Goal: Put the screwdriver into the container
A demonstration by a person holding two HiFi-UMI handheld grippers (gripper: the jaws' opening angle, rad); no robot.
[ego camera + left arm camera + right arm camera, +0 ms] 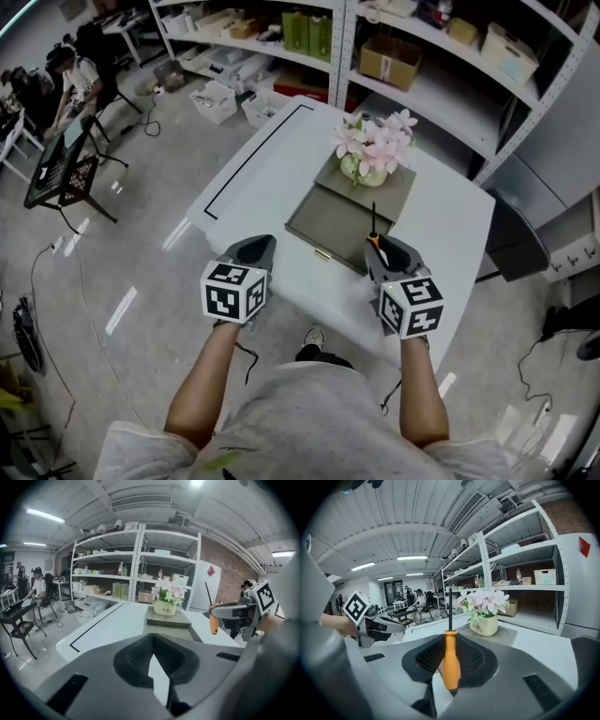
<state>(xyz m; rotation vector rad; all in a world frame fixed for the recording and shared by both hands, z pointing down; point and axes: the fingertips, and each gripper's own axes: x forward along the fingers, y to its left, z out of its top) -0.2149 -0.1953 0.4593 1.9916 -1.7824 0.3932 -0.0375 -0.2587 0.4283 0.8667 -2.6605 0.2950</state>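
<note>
Right tool [390,247] clamps the orange-handled screwdriver [451,660] upright near the grey container [328,225], centre frame, on the white table [267,169]; left tool [254,249], lower left, closed and empty

The screwdriver [451,660] has a smooth, glossy orange plastic handle and a dark metal shaft. The right hand-held gripper [390,251] and left hand-held gripper [153,641] are matt grey plastic with ribbed black pads. The counter [272,178] is smooth white, and the container [325,223] is matt grey-green.

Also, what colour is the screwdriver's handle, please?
The screwdriver handle is orange; right gripper view shows it best.
</note>
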